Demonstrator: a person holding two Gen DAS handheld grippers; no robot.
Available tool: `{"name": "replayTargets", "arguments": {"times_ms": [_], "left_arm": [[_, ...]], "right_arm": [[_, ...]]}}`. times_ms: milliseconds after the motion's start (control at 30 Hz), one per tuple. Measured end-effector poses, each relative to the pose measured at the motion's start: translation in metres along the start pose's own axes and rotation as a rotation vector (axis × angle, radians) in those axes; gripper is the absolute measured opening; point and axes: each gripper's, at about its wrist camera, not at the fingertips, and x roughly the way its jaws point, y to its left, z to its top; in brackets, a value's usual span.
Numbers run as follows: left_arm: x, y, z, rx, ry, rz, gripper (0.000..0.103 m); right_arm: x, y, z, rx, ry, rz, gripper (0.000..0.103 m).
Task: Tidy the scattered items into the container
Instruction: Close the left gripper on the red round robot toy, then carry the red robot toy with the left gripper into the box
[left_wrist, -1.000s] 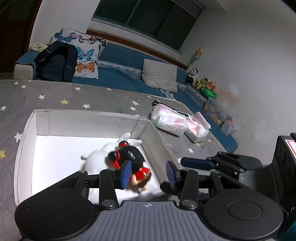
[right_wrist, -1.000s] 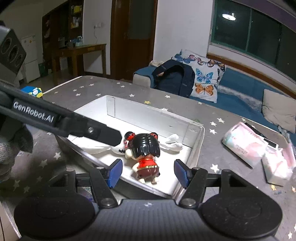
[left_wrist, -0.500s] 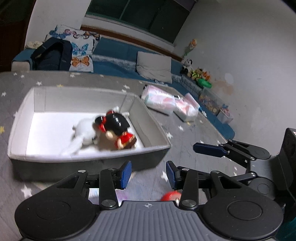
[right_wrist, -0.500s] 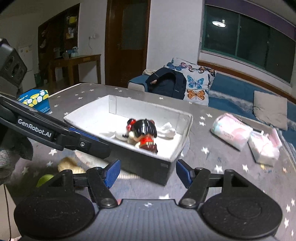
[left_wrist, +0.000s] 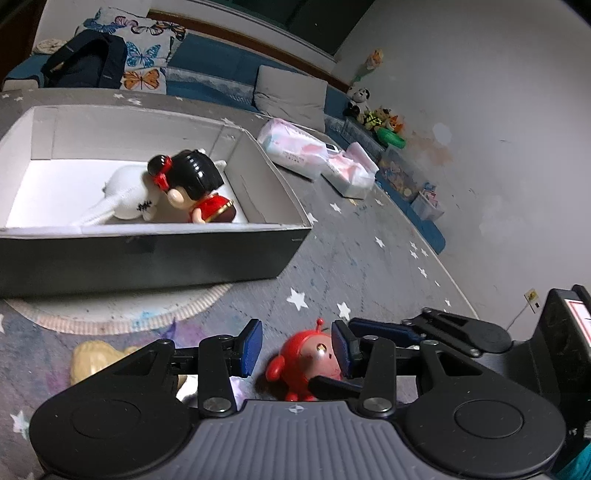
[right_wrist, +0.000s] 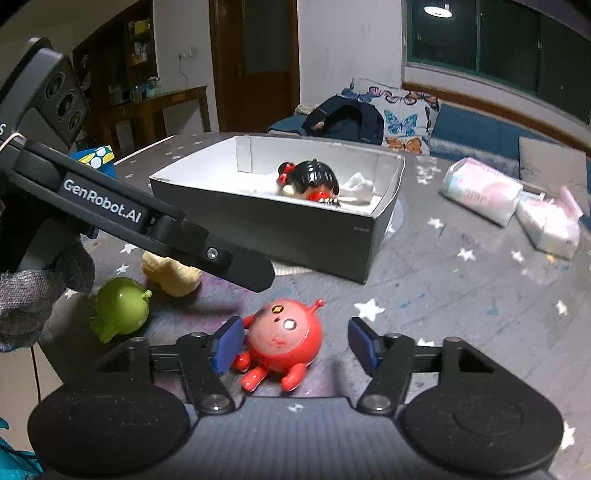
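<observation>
A dark box with a white inside (left_wrist: 147, 254) (right_wrist: 314, 236) holds a black-haired doll in red (left_wrist: 195, 184) (right_wrist: 314, 181) and a white plush toy (left_wrist: 122, 192) (right_wrist: 358, 186). A round red toy (left_wrist: 308, 360) (right_wrist: 284, 339) lies on the table in front of the box. My left gripper (left_wrist: 297, 345) is open, with the red toy between its pads. My right gripper (right_wrist: 295, 345) is open around the same toy, its left pad close to it. A green round toy (right_wrist: 120, 308) and a beige toy (right_wrist: 171, 273) (left_wrist: 94, 363) lie to the left.
The grey star-patterned table (left_wrist: 369, 258) carries two pink tissue packs (left_wrist: 295, 147) (right_wrist: 480, 192) at the right. A round mat (left_wrist: 110, 314) lies under the box. A blue box (right_wrist: 96, 157) stands at the far left. A sofa with cushions and a backpack (right_wrist: 347, 118) is behind.
Both grippers have pulled back from over the box and come down low in front of it. The doll stays in the box. The red toy now lies between both pairs of fingers.
</observation>
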Motion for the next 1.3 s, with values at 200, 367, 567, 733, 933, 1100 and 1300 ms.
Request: {"name": "replayTargets", "arguments": {"times_ms": [200, 367, 567, 733, 933, 1100, 1300], "left_arm": [[0.006, 0.001, -0.002, -0.005, 0.025, -0.011, 0.044], [0.014, 0.002, -0.004, -0.012, 0.05, -0.014, 0.044], [0.02, 0.004, -0.006, -0.022, 0.075, -0.033, 0.043], [0.019, 0.005, -0.005, -0.03, 0.076, -0.045, 0.043], [-0.002, 0.004, 0.006, -0.027, 0.022, -0.069, 0.038], [-0.023, 0.004, 0.024, -0.011, -0.06, -0.049, 0.038], [-0.049, 0.02, 0.054, -0.018, -0.155, -0.003, 0.038]], "right_arm": [[0.009, -0.001, -0.004, 0.024, 0.017, 0.016, 0.056], [0.013, -0.002, -0.008, 0.039, 0.03, 0.027, 0.051], [0.015, -0.003, -0.008, 0.047, 0.033, 0.034, 0.049], [0.014, -0.001, -0.005, 0.04, 0.036, 0.029, 0.048], [0.006, 0.007, 0.013, -0.012, -0.002, 0.034, 0.048], [0.006, 0.011, 0.042, -0.064, -0.047, 0.04, 0.048], [0.022, 0.021, 0.09, -0.134, -0.097, 0.074, 0.048]]}}
